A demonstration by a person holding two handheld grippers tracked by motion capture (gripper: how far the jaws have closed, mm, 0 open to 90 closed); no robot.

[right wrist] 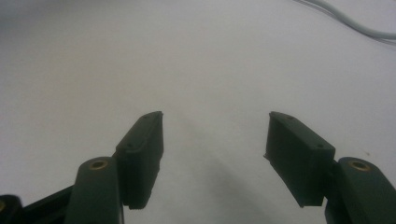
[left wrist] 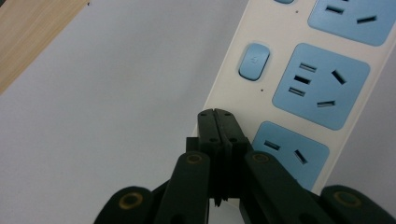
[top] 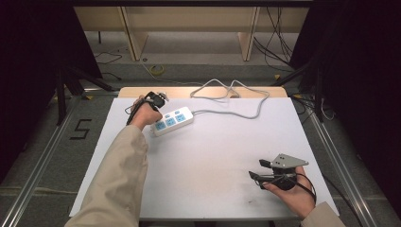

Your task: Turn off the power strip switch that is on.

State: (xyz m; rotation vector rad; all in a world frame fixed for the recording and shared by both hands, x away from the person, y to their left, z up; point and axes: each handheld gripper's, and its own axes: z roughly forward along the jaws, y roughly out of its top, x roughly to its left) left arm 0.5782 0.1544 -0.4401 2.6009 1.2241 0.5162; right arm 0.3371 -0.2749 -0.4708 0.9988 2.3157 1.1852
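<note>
A white power strip (top: pixel 173 120) with blue sockets lies at the table's far left; in the left gripper view the power strip (left wrist: pixel 322 74) shows a blue rocker switch (left wrist: pixel 254 61). My left gripper (top: pixel 152 105) is shut with nothing between its jaws, and in its own view the left gripper (left wrist: pixel 215 113) has its tips at the strip's long edge, below the switch. My right gripper (top: pixel 257 169) rests open near the table's front right, and in its own view the right gripper (right wrist: pixel 215 128) has only bare white table between its jaws.
The strip's grey cable (top: pixel 236 97) loops across the far edge of the white table (top: pixel 213 151); the cable (right wrist: pixel 355 25) also shows in the right gripper view. Wooden shelving (top: pixel 189 28) stands beyond the table. Metal rails (top: pixel 42 156) run along both sides.
</note>
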